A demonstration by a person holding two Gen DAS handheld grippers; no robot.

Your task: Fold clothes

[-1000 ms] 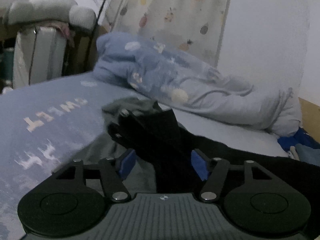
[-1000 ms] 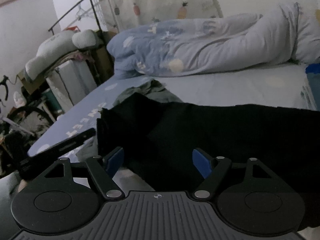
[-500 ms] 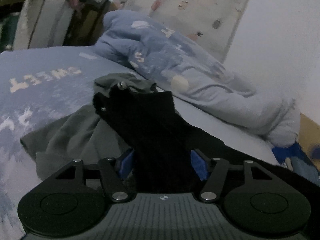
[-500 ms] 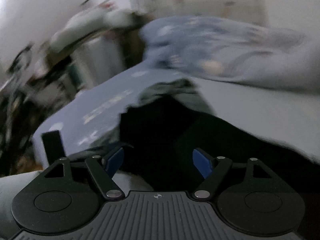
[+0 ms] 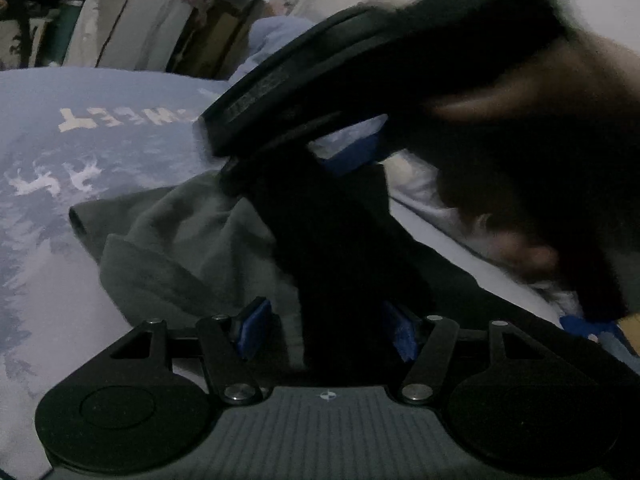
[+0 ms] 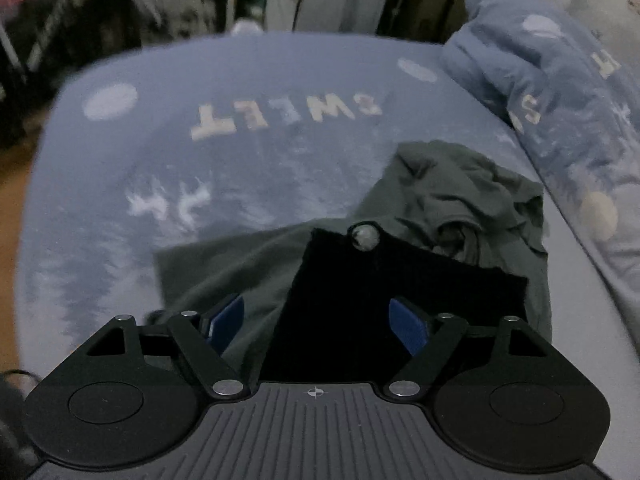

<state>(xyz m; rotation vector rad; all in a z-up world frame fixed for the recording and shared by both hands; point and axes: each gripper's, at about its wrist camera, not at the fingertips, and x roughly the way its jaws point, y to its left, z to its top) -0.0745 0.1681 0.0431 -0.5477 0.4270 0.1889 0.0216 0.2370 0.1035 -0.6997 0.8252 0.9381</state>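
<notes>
On the bed (image 6: 248, 184), going left to right, a grey-green garment (image 6: 452, 196) lies crumpled with one black garment (image 6: 400, 300) overlapping its right part; two garments in all. The left tool (image 5: 326, 330) and right tool (image 6: 316, 320) both stand with jaws apart, black cloth between the pads but not visibly pinched. The fold looks mid-way; next, I judge, each tool must close on a black edge.

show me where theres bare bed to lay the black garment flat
Free: the blue sheet left of the grey garment, around the printed letters. Crowded: the rumpled duvet along the right edge, and the grey garment lying under the black garment.
</notes>
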